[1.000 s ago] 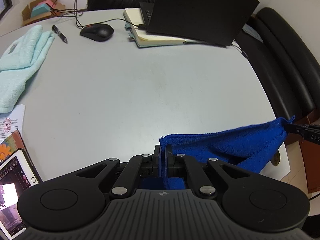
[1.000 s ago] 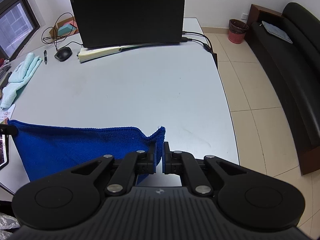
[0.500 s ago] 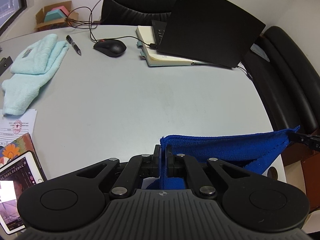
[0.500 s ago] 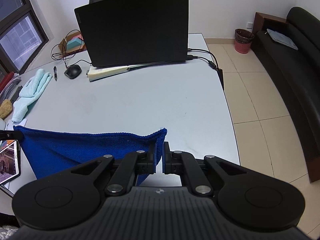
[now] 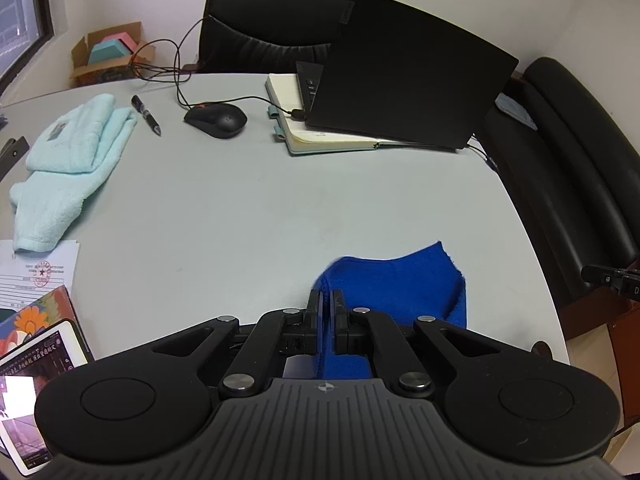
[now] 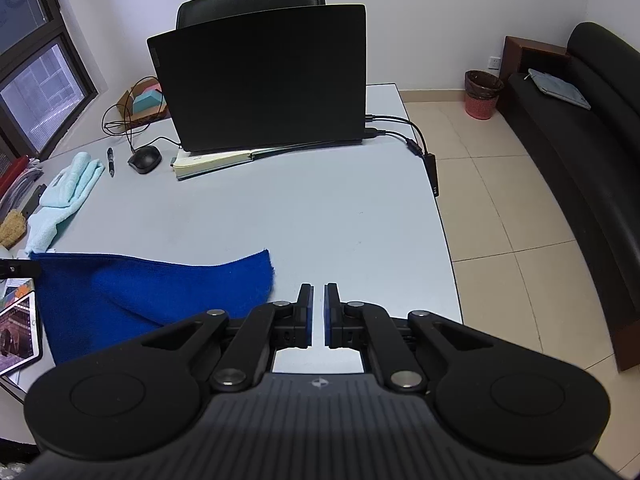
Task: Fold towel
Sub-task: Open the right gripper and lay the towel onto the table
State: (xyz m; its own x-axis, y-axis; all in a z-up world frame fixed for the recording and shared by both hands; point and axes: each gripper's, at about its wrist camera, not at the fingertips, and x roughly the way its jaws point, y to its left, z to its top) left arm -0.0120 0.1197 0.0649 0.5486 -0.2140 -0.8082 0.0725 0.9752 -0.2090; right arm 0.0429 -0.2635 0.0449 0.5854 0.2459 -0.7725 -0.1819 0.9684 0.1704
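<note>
My left gripper (image 5: 326,300) is shut on a corner of the blue towel (image 5: 394,286), which bunches in soft folds just right of its fingers above the grey table (image 5: 248,216). In the right wrist view the towel (image 6: 140,292) hangs from the left gripper's tip (image 6: 18,270) at the far left, and its other corner droops loose. My right gripper (image 6: 318,304) is beside that loose corner, not touching it. Its jaws stand close together with only bare table showing in the thin slit. The right gripper's tip (image 5: 606,278) shows at the right edge of the left wrist view.
A black laptop (image 6: 264,76) stands on a notebook (image 6: 212,162) at the back, with a mouse (image 5: 216,120), a pen (image 5: 146,114) and cables nearby. A light blue towel (image 5: 68,160) lies at left, papers and a tablet (image 5: 28,392) at front left. A black sofa (image 6: 580,152) lines the right.
The blue towel was stretched between both grippers. Its right corner has come out of the right gripper, and the cloth now sags slack from the left gripper alone. Both views have tilted upward.
</note>
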